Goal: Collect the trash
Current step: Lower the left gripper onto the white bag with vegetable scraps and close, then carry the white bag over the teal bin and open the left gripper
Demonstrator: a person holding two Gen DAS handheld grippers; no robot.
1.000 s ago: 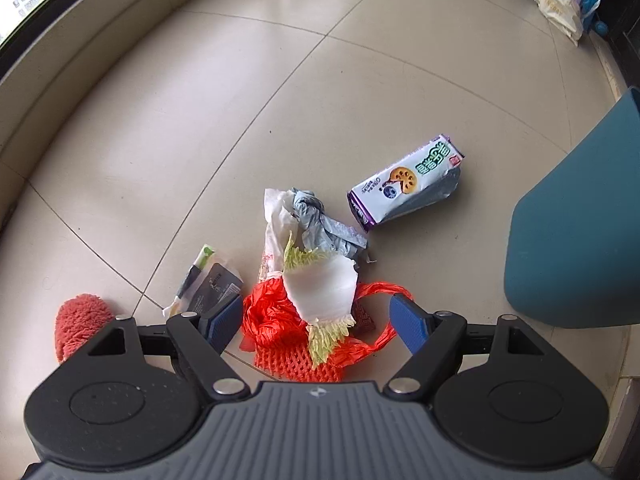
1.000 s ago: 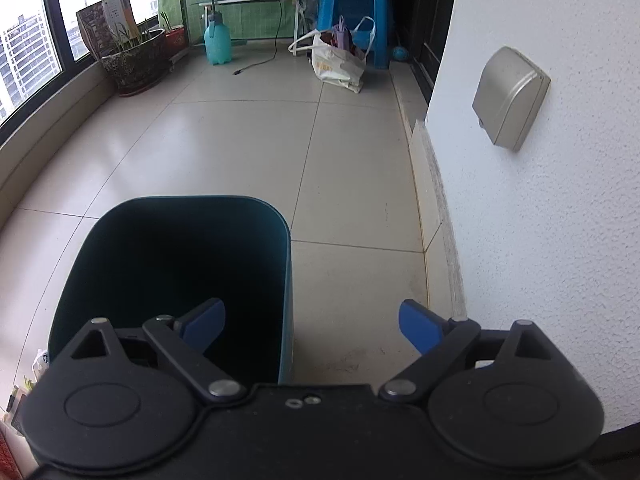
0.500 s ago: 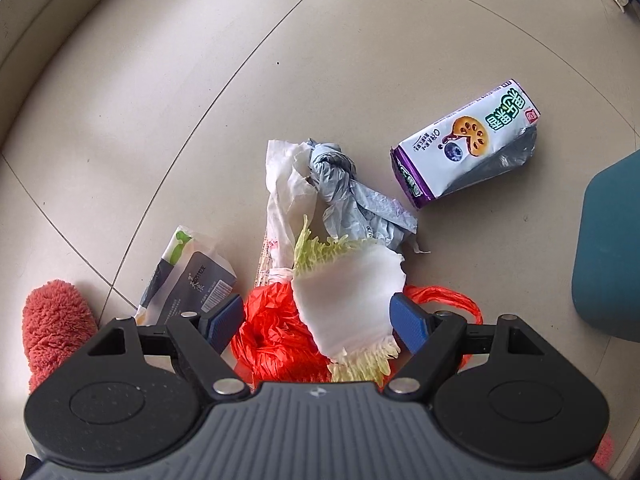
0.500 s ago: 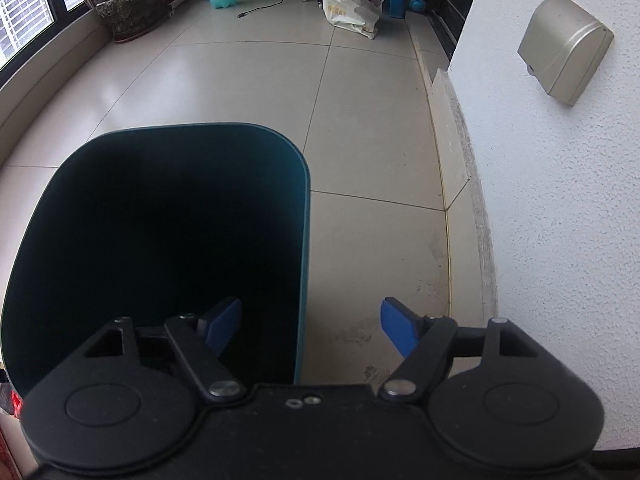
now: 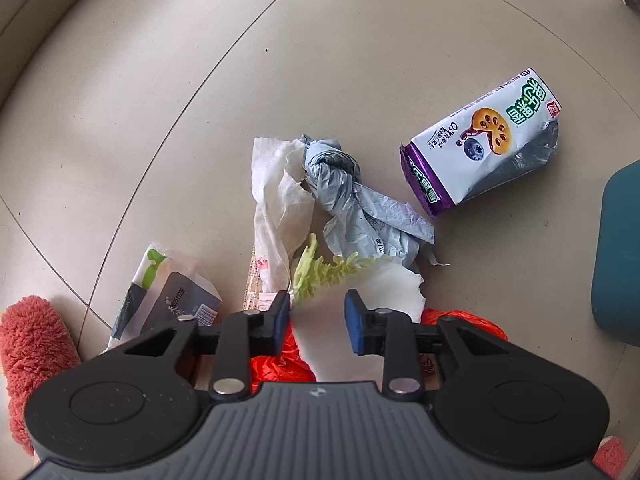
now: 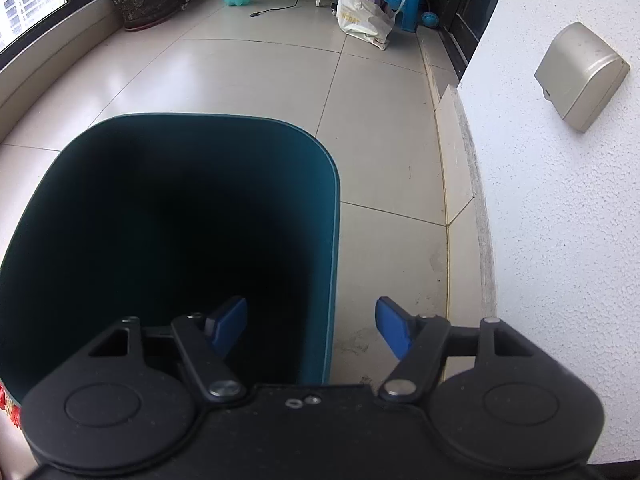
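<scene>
the left gripper points down over the litter pile, its jaws having just closed in on the cabbage leaf; the leaf sits between the pads, but real contact is hard to make out. the gripper body hides most of the red net bag. farther off lie the grey bag and snack packet. the right gripper, jaws apart and empty, straddles the bin's right wall, likely to steady it; the interior is dark.

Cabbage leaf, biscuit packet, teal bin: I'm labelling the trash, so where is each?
cabbage leaf (image 5: 394, 286), left wrist view, white stalk part
biscuit packet (image 5: 476, 152), left wrist view, printed white front
teal bin (image 6: 334, 216), right wrist view, right rim
</scene>
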